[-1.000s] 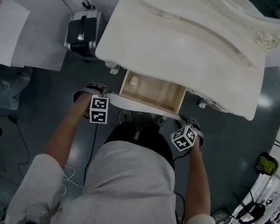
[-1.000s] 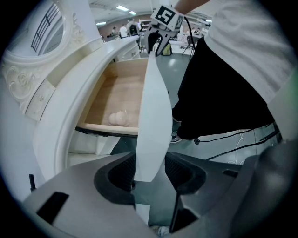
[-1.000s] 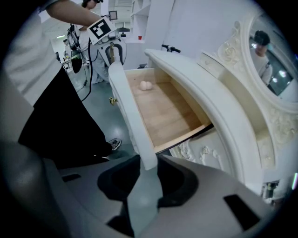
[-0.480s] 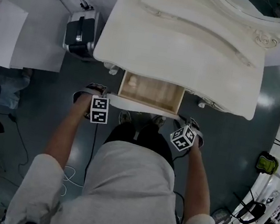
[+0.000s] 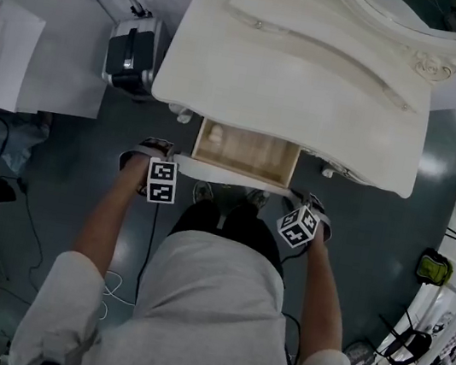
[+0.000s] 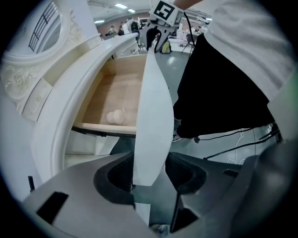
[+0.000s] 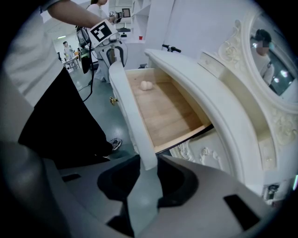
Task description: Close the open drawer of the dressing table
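Against the head view of one second ago, almost no change: same reach of the drawer [image 5: 246, 153] out of the dressing table [image 7: 233, 121], same places for both hands. Only a small slide of the whole picture, and a little less of a bystander's blue trouser leg [image 5: 17, 149] at the 9 o'clock edge.

Left hand-held gripper [image 6: 151, 174]: stays clamped on the drawer front [image 6: 151, 116], at its 9 o'clock end in the head view, with one jaw against each face of the white panel. Right hand-held gripper [image 7: 146, 174]: stays clamped in the same way on the 3 o'clock end of that panel. Both pointing steeply down.

Drawer: open, sticking out toward 6 o'clock from under the cream worktop [image 5: 296, 85], just in front of the person [image 5: 208, 304]. White, slightly curved front; pale bare wood for the bottom and sides. Beyond it, toward 12 o'clock, carved white trim and an oval mirror [image 7: 274, 60].

Inside the drawer: one small pale rounded thing [image 7: 146, 85], lying on the wooden bottom in the back corner on the side of the left hand-held gripper, about 10 o'clock in the head view. Too small to tell what.

At 9 o'clock of the dressing table, on the dark floor [image 5: 84, 162]: a black and silver suitcase [image 5: 132, 49] with its handle pulled out.
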